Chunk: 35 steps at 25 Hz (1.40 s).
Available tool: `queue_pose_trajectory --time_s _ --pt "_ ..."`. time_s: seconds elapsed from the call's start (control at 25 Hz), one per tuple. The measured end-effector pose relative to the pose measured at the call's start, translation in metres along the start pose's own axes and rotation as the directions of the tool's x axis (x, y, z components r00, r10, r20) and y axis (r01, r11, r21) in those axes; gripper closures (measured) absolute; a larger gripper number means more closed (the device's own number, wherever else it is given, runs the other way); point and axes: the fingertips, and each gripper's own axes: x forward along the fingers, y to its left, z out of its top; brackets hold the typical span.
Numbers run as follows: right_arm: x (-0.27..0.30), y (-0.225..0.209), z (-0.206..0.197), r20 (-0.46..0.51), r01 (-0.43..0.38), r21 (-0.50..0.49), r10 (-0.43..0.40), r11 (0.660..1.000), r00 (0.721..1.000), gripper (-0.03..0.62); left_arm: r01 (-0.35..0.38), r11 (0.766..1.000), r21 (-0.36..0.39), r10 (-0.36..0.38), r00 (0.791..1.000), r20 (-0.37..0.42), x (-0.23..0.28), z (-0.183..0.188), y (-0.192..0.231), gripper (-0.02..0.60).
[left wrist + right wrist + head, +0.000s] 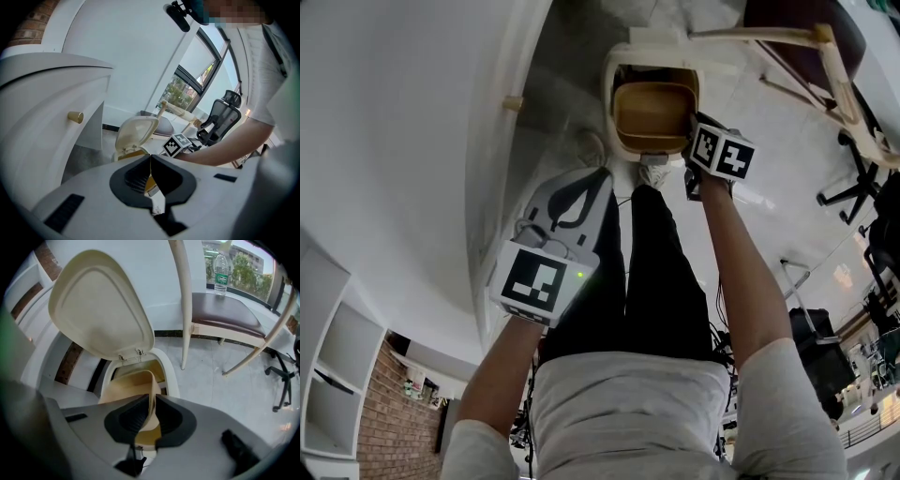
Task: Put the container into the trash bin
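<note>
Container [129, 385], a tan open tub, sits in the mouth of the cream trash bin [172, 373], and from the head view we see it fill most of that opening. We note that the bin's hinged lid [101, 305] stands tipped up and back, behind the tub. The right gripper [151, 401] points steeply down over the bin, its jaws clamped on the tub's near wall, one pad inside the rim and one outside. We cannot tell whether the tub rests on the bin or hangs from this grip. The left gripper [150, 159] is held back near the person's legs [656, 272], well apart from the bin, with its jaws together and nothing between them. Beside it we see white rounded furniture bearing a brass knob [75, 116]. Beyond the bin stands a pale wooden chair [225, 317] with a brown seat on the light floor [220, 380]; a clear water bottle [221, 268] stands upright on that seat. A black office chair [220, 117] stands farther off.
</note>
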Motion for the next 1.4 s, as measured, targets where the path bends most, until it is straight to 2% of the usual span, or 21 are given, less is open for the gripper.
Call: queue_pose_trajectory --time_s 0.04,0.12,0.16,0.56,0.92,1.08,1.28,1.4 --pt "0.001 0.002 0.0 -0.001 -0.012 0.0 0.012 1.0 1.0 0.554 0.001 1.0 0.002 -0.001 1.0 0.004 0.0 0.0 0.0 0.565" --pt "0.002 0.006 -0.001 -0.005 -0.033 -0.005 0.033 0.999 0.999 0.467 0.004 1.0 0.007 -0.004 1.0 0.009 0.001 0.001 0.0 0.565" --pt "0.002 0.008 -0.002 -0.009 -0.042 -0.01 0.042 0.999 0.999 0.453 0.004 1.0 0.007 -0.004 1.0 0.01 0.0 0.001 -0.001 0.565" --pt "-0.003 0.016 -0.006 -0.012 -0.077 -0.035 0.077 0.996 0.997 0.447 0.008 1.0 0.001 -0.008 1.0 0.007 0.0 0.004 -0.005 0.565" --pt "-0.023 0.031 0.0 0.011 -0.122 -0.083 0.124 0.989 0.992 0.447 0.003 1.0 0.018 -0.004 0.999 0.032 -0.011 0.013 -0.015 0.565" --pt "-0.035 0.047 -0.004 0.006 -0.189 -0.125 0.191 0.974 0.982 0.454 0.002 1.0 0.031 -0.003 0.999 0.038 -0.017 0.018 -0.021 0.565" --pt "-0.06 0.069 -0.005 0.002 -0.231 -0.247 0.238 0.941 0.971 0.542 -0.002 0.999 0.052 -0.001 0.998 0.065 -0.028 0.035 -0.031 0.565" --pt "-0.075 0.081 -0.003 0.011 -0.243 -0.307 0.259 0.92 0.966 0.556 -0.004 0.998 0.069 -0.001 0.996 0.084 -0.035 0.046 -0.039 0.565"
